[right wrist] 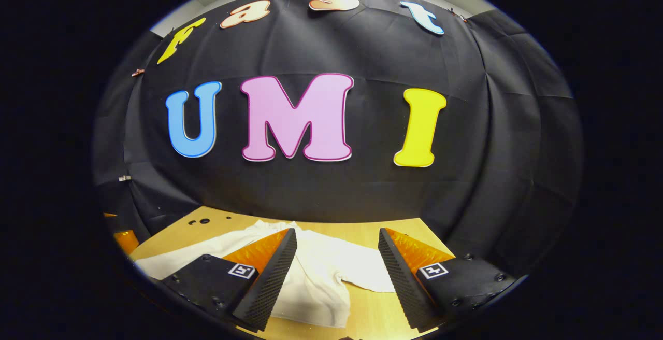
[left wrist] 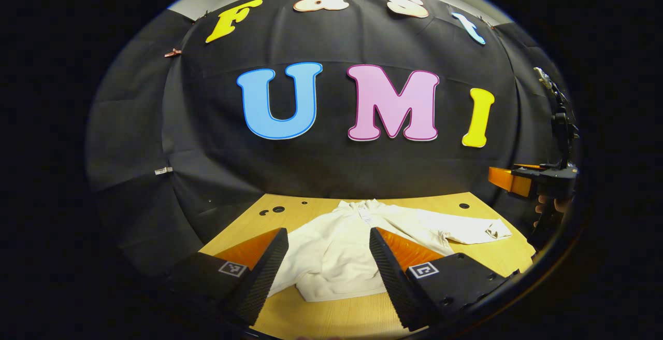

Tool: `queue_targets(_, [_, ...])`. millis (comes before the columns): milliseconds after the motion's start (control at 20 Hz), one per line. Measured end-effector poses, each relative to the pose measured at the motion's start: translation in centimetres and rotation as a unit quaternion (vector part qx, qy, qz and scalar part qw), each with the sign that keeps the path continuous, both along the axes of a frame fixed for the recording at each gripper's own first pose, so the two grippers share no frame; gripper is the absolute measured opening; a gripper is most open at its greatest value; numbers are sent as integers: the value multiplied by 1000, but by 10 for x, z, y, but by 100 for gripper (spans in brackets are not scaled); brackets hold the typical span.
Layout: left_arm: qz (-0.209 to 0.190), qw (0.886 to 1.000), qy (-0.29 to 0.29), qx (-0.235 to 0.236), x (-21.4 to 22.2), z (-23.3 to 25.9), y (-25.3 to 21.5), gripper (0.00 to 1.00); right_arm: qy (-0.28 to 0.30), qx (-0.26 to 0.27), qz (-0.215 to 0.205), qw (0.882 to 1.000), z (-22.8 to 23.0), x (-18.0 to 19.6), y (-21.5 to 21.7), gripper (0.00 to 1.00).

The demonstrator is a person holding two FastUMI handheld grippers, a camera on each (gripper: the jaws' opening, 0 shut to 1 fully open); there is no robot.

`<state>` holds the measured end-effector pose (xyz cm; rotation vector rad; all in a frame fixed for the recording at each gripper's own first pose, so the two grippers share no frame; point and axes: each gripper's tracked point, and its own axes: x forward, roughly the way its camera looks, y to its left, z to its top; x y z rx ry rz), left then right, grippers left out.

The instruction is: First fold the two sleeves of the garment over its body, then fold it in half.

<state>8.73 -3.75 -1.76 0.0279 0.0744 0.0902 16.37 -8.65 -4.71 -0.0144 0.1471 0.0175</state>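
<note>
The left gripper (left wrist: 327,262) is held up in the air with its two fingers (left wrist: 267,272) wide apart and nothing between them. The right gripper (right wrist: 336,272) is spread wide too. In the left gripper view, a hand (left wrist: 551,208) holds the right gripper off to the side.

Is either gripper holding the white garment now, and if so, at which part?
Nothing is held. The left gripper and the right gripper are both open above the white long-sleeved garment on the wooden table.
</note>
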Motion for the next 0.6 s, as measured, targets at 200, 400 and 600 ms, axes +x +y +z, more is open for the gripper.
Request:
queue_targets(200, [2,1000,10,-1,6,-6,-10,97,23,-5,-8,1000,-23,20,-31,97])
queue_targets(400, [8,1000,21,1,13,-13,-16,97,44,-21,-30,998,-48,42,-69,97])
queue_targets(600, [15,999,32,-6,22,-23,-19,97,57,-16,-77,995,-64,63,-118,97])
